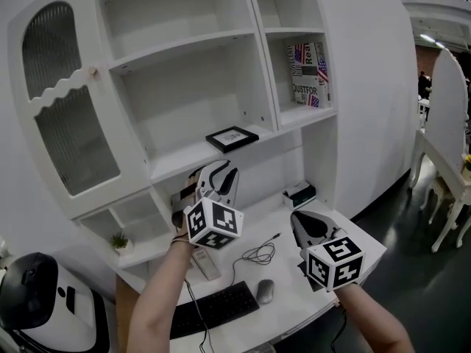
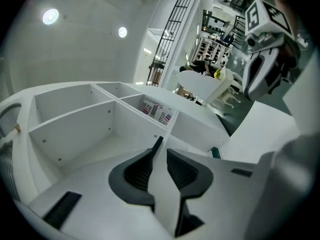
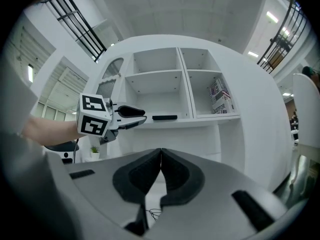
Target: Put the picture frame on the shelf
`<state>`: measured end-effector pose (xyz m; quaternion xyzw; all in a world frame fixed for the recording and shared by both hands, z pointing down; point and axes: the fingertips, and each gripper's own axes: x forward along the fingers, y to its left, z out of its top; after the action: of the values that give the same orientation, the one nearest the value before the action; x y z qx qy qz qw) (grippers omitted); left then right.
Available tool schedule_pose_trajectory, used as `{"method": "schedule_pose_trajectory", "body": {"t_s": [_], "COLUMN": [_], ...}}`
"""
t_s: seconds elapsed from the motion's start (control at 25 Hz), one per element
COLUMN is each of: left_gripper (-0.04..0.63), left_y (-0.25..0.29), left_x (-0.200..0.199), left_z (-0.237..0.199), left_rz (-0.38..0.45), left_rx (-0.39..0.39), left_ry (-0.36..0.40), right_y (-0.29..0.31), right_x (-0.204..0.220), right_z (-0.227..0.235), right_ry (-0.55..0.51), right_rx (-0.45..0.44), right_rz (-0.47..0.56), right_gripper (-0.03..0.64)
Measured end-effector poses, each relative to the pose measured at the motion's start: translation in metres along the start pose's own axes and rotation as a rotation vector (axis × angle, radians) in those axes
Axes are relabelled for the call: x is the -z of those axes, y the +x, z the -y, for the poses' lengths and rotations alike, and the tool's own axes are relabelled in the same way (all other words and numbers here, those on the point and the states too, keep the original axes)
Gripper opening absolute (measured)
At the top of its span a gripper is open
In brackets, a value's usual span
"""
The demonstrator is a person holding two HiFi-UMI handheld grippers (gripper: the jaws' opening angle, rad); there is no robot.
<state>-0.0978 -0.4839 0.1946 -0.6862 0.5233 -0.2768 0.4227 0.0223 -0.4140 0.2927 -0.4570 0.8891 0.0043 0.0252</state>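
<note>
The black picture frame (image 1: 232,137) lies flat on the middle shelf (image 1: 176,160) of the white unit; in the right gripper view the picture frame (image 3: 164,117) shows as a thin dark bar. My left gripper (image 1: 224,168) sits just below and in front of that shelf edge, jaws a little apart and empty. Its own view shows the left gripper (image 2: 163,146) aimed into the bare shelf bay. My right gripper (image 1: 300,220) hovers over the desk (image 1: 294,300), lower right, shut on nothing, its pads meeting in the right gripper (image 3: 160,151) view. The left gripper (image 3: 134,115) ends short of the frame.
Books (image 1: 309,72) stand in the right shelf bay. On the desk lie a keyboard (image 1: 217,307), a mouse (image 1: 265,291), a cable (image 1: 257,254) and a small box (image 1: 299,193). A small plant (image 1: 118,240) sits in a low cubby. A glass cabinet door (image 1: 70,101) is at left.
</note>
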Motion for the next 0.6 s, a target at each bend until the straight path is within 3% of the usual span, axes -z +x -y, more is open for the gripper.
{"method": "schedule_pose_trajectory", "body": {"t_s": [0.6], "left_gripper": [0.067], "left_y": [-0.062], "left_x": [0.031], "left_z": [0.047], "left_rz": [-0.066], "left_rx": [0.031], "left_ry": [-0.273], "right_y": [-0.007], "right_x": [0.011], "right_z": [-0.016], "right_ry": [-0.006], "right_rx": [-0.029], "right_rz": [-0.02], "right_gripper": [0.0]}}
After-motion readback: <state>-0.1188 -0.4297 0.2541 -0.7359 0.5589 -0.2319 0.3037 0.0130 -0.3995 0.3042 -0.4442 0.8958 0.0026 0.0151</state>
